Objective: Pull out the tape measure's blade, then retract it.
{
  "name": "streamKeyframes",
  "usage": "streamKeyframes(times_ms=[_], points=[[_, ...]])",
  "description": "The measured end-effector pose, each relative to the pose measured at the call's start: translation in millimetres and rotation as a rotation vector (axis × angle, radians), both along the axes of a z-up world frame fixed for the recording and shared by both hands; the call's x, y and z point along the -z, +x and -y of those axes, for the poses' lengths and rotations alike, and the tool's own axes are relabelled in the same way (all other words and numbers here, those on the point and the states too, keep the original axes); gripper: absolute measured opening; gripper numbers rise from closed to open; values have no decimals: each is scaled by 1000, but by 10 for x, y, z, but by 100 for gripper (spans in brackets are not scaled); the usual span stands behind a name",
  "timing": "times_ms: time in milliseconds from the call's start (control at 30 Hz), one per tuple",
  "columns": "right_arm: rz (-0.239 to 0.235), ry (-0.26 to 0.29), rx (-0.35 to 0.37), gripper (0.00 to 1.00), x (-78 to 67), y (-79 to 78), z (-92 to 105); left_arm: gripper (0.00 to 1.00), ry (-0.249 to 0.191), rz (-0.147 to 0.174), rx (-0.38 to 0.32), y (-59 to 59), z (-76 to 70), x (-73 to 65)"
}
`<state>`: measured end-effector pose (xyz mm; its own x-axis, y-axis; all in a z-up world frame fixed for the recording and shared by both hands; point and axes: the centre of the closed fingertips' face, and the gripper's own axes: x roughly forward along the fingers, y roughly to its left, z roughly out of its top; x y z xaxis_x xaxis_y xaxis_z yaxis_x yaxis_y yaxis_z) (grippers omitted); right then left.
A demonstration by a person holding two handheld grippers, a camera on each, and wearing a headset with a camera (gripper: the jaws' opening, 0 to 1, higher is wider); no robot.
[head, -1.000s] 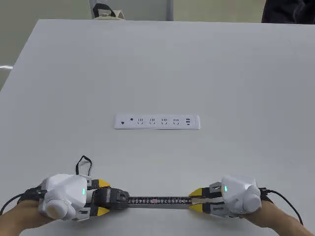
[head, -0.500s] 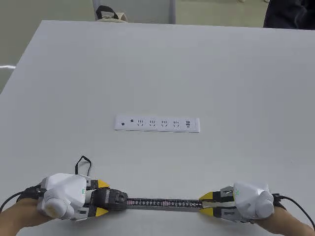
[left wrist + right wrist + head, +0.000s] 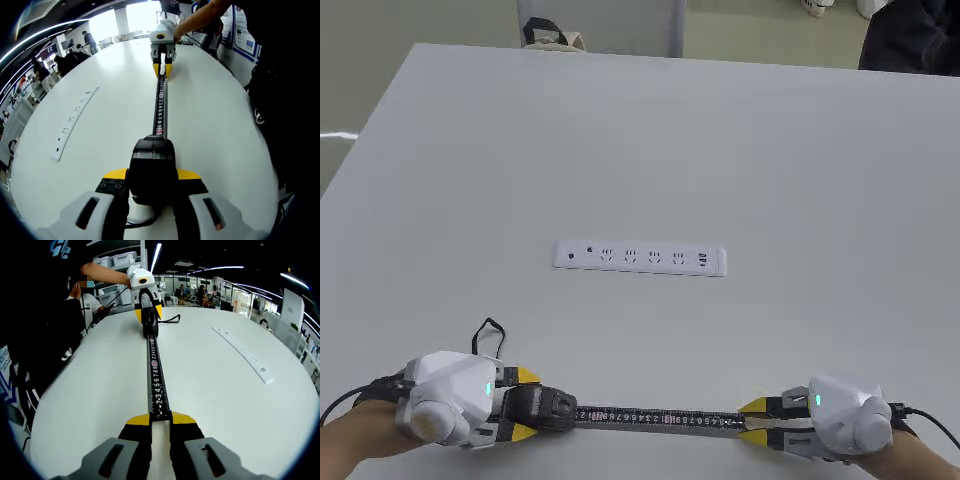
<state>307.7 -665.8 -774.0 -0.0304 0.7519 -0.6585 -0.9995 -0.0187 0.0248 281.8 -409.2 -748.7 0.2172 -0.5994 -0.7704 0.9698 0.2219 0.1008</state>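
Left gripper (image 3: 533, 404) jaws clamp the black boxy tape measure case (image 3: 550, 407) at the near edge of the white table (image 3: 720, 150), right gripper (image 3: 754, 421) jaws pinch its dark numbered blade (image 3: 660, 418) by the tip: if that pinch slips, the spring likely whips the blade home hard.

left gripper (image 3: 534, 404) | right gripper (image 3: 751, 421) | white shells (image 3: 445, 392) | yellow-tipped black jaws | black cables (image 3: 919, 418)

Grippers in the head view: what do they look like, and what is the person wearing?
The left gripper and right gripper match: rounded white bodies, each with a small green light on top, dark grey claws ending in yellow tips, and a black cable trailing from the rear. The person wears a dark top.
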Motion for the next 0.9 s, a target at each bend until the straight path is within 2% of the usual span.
streamKeyframes(times_ms=[267, 433, 500, 600, 633, 667, 733, 800, 900], points=[[1, -25, -1, 11, 89, -32, -1, 31, 10, 14, 18, -5, 8, 38], [3, -31, 5, 12, 87, -26, -3, 31, 11, 21, 14, -2, 5, 40], [18, -38, -4, 13, 81, -29, -9, 32, 14, 23, 13, 1, 2, 43], [26, -56, 0, 14, 78, -38, -17, 32, 19, 31, 14, 6, 8, 39], [27, -82, 13, 14, 104, -26, 17, 32, 20, 32, 12, 11, 6, 39], [17, -69, 22, 16, 93, -32, -9, 32, 21, 35, 8, 16, 5, 37], [24, -82, 32, 25, 89, -61, 3, 34, 23, 38, 2, 21, -7, 23], [20, -86, 36, 26, 83, -107, 17, 38, 13, 51, -11, 29, -27, -34], [30, -79, 67, 30, 45, -134, 12, 40, -6, 48, -40, 14, -64, -94]])
